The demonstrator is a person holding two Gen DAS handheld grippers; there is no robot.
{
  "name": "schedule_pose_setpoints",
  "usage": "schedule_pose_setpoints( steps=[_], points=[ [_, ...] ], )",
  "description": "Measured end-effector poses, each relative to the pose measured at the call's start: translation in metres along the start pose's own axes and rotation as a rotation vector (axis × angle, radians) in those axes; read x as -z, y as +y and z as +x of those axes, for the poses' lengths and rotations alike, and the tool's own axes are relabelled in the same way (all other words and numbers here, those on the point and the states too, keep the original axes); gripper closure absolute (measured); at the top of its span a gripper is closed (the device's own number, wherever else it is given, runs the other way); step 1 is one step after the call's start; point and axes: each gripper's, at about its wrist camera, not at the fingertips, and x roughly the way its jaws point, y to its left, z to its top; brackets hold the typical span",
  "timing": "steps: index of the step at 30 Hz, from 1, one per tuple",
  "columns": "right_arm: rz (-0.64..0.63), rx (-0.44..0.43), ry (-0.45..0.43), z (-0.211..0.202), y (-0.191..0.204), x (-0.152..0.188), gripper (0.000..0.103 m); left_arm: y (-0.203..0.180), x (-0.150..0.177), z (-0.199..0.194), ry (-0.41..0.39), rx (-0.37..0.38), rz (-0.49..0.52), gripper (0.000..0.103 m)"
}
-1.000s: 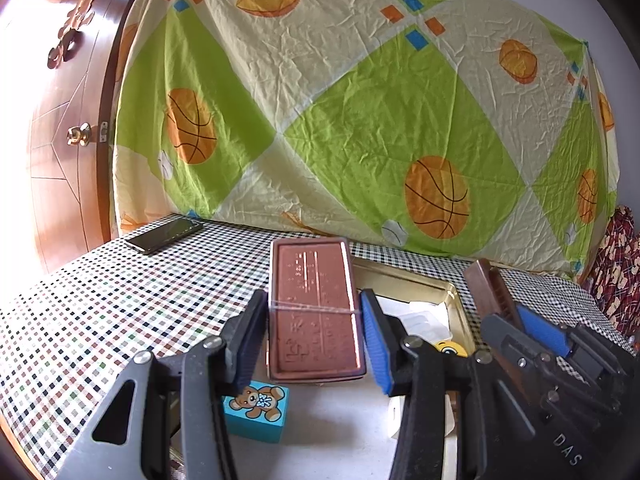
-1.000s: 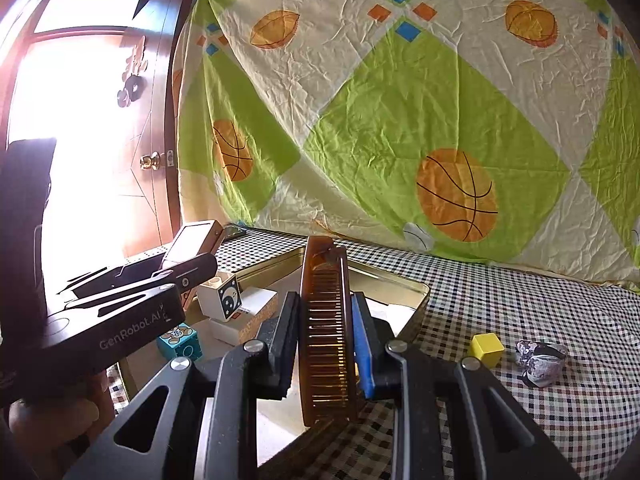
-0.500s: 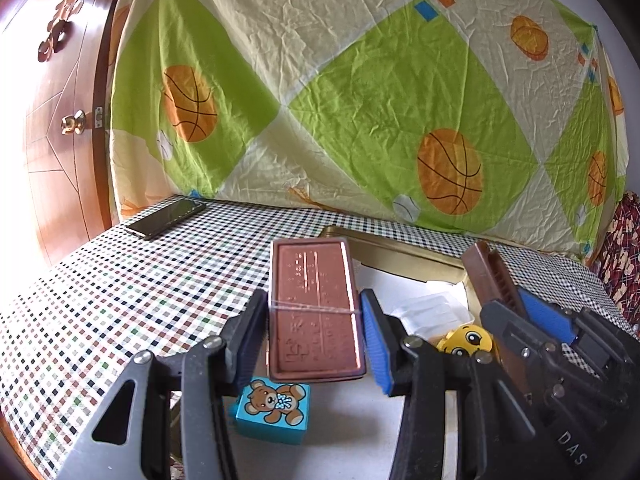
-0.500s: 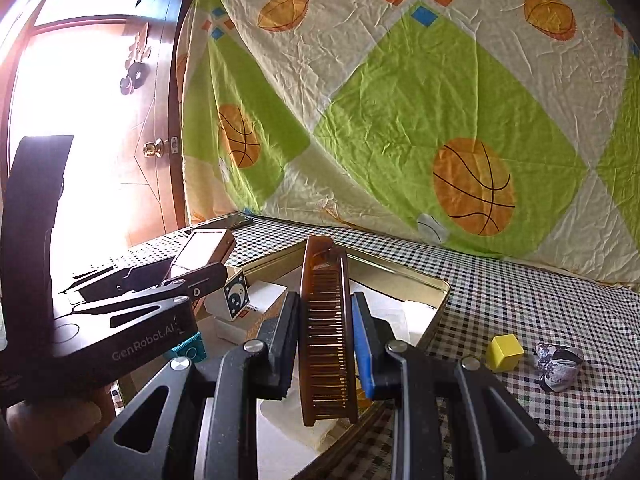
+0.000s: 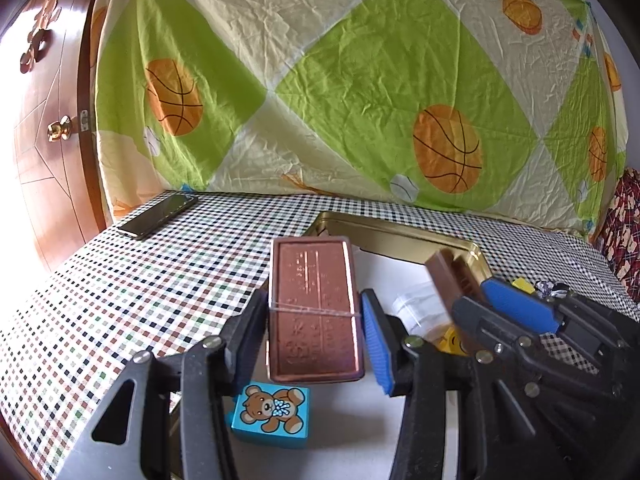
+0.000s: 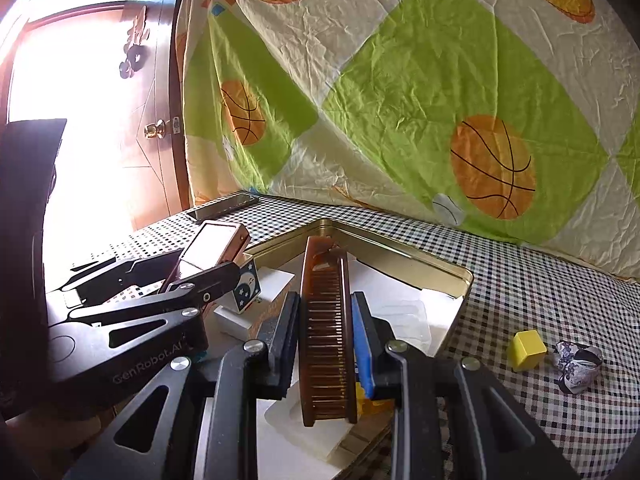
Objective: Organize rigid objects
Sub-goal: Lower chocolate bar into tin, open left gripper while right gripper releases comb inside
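Note:
My left gripper (image 5: 314,332) is shut on a flat brown case (image 5: 314,308) with a rubber band round it, held above the near left part of the gold tin tray (image 5: 400,236). My right gripper (image 6: 326,334) is shut on a brown comb (image 6: 326,320), upright on its edge over the same tray (image 6: 400,248). The comb also shows in the left wrist view (image 5: 448,276), to the right of the case. A blue teddy-bear block (image 5: 272,408) lies in the tray under the left gripper. A star-printed block (image 6: 246,286) and white boxes (image 6: 276,280) sit in the tray.
A dark phone (image 5: 158,216) lies at the table's far left. A yellow cube (image 6: 527,350) and a crumpled patterned wrapper (image 6: 578,366) lie on the checked cloth right of the tray. A yellow smiley toy (image 5: 450,340) sits in the tray. A basketball-print sheet hangs behind.
Both grippers have shifted slightly over the tray while keeping their hold. More of the table beyond the tray and the far tray rim now shows.

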Motion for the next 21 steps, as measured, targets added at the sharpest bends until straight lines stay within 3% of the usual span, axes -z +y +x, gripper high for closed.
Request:
schedule_pose_setpoints(
  steps=[5, 7, 12, 16, 18, 21],
  points=[
    [0.028, 0.007, -0.019, -0.004, -0.005, 0.000, 0.055, -0.001, 0.000, -0.001, 0.002, -0.001, 0.005, 0.055],
    [0.040, 0.020, -0.030, -0.008, -0.008, 0.001, 0.051, 0.001, 0.000, -0.003, -0.003, -0.012, -0.005, 0.040],
    [0.053, 0.037, -0.020, -0.020, -0.018, 0.006, 0.049, -0.002, -0.002, -0.017, -0.032, -0.001, -0.024, 0.019],
    [0.069, 0.062, -0.027, -0.040, -0.040, 0.009, 0.047, -0.021, -0.006, -0.029, -0.059, 0.040, -0.009, 0.013],
    [0.077, 0.097, -0.036, -0.052, -0.057, 0.010, 0.041, -0.035, -0.008, -0.034, -0.063, 0.066, 0.005, 0.013],
    [0.092, 0.183, -0.036, -0.068, -0.089, 0.011, 0.033, -0.062, -0.008, -0.039, -0.060, 0.123, 0.034, 0.000]
  ],
)
